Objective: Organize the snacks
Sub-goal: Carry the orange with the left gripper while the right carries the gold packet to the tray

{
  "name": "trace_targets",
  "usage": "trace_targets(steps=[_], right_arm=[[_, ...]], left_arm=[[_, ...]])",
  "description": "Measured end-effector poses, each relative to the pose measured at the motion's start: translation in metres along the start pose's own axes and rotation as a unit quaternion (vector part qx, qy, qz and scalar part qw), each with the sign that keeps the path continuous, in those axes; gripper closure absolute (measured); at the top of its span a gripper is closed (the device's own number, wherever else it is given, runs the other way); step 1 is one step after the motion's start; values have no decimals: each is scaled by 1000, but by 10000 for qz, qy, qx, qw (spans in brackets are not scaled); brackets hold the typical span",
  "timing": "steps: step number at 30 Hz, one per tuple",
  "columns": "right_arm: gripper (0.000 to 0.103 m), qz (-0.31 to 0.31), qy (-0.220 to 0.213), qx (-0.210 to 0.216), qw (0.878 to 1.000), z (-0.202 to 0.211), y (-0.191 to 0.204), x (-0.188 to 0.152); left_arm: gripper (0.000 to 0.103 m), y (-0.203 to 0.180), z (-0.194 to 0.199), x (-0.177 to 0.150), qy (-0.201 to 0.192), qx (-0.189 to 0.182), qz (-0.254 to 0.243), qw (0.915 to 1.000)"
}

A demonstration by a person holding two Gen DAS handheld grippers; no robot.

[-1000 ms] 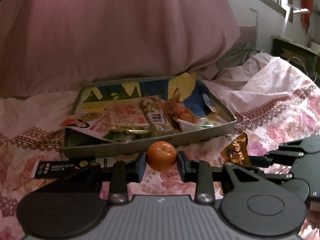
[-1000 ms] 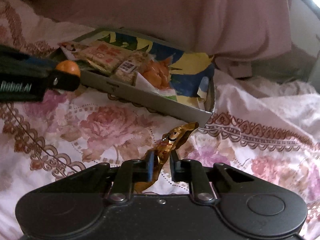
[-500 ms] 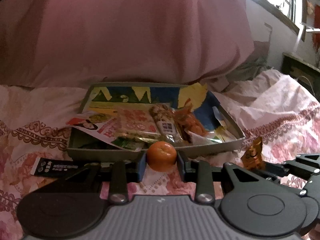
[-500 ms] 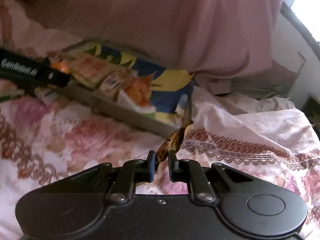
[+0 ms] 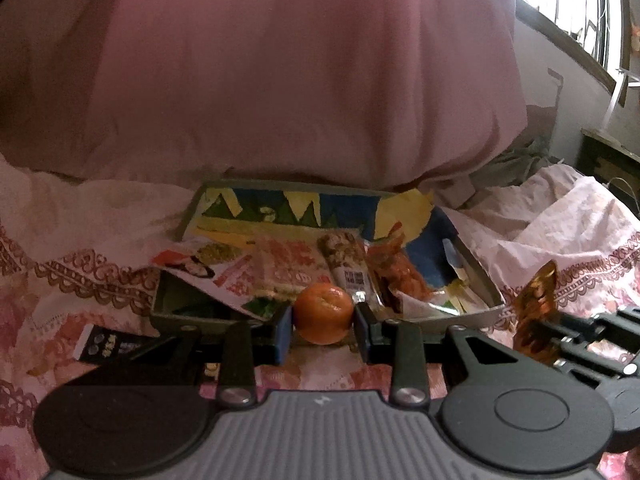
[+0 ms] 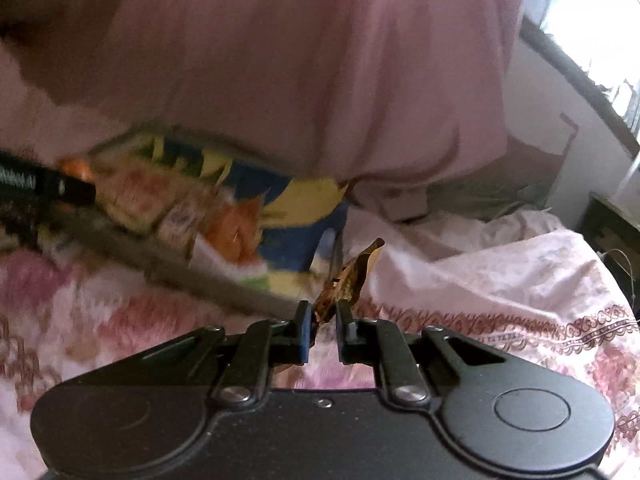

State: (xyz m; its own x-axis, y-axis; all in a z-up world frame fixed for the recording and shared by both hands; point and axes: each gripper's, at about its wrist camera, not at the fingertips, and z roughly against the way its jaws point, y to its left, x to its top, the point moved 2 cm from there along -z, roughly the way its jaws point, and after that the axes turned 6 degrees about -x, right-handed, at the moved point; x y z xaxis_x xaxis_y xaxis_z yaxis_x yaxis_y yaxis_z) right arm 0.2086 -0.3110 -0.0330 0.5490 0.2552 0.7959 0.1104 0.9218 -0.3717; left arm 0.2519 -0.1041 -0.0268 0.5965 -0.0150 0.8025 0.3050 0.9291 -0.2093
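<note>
Your left gripper [image 5: 323, 330] clamps a round orange mandarin [image 5: 323, 313] near the grey snack tray [image 5: 478, 318]; your right gripper [image 6: 323, 334] pinches a crinkled gold foil packet [image 6: 352, 270].

Snack packets [image 5: 304, 268] crowd the tray's [image 5: 486, 280] near half. Its far half lies bare. A pink quilt [image 5: 256, 80] walls the far side.

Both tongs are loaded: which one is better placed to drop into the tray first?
Left, probably. The left tongs hold the orange right at the tray near rim. The right tongs hold the gold wrapper off the tray's right corner.
</note>
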Motion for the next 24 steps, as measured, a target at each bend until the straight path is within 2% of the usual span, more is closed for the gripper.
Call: trace_targets(steps=[4, 8, 13, 20, 24], right_arm=[[90, -331, -220, -70, 9992, -4, -12, 11], [90, -541, -193, -10, 9983, -17, -19, 20], [90, -505, -163, 53, 9986, -35, -12, 26], [90, -325, -245, 112, 9991, -65, 11, 33], [90, -298, -108, 202, 9993, -82, 20, 33]], left_arm=[[67, -3, -12, 11, -123, -82, -2, 9999], [67, -5, -31, 22, -162, -142, -110, 9997], [67, 2, -55, 23, 10, -388, 182, 9991], [67, 6, -85, 21, 32, -318, 17, 9995], [67, 13, -96, 19, 91, -346, 89, 9993]])
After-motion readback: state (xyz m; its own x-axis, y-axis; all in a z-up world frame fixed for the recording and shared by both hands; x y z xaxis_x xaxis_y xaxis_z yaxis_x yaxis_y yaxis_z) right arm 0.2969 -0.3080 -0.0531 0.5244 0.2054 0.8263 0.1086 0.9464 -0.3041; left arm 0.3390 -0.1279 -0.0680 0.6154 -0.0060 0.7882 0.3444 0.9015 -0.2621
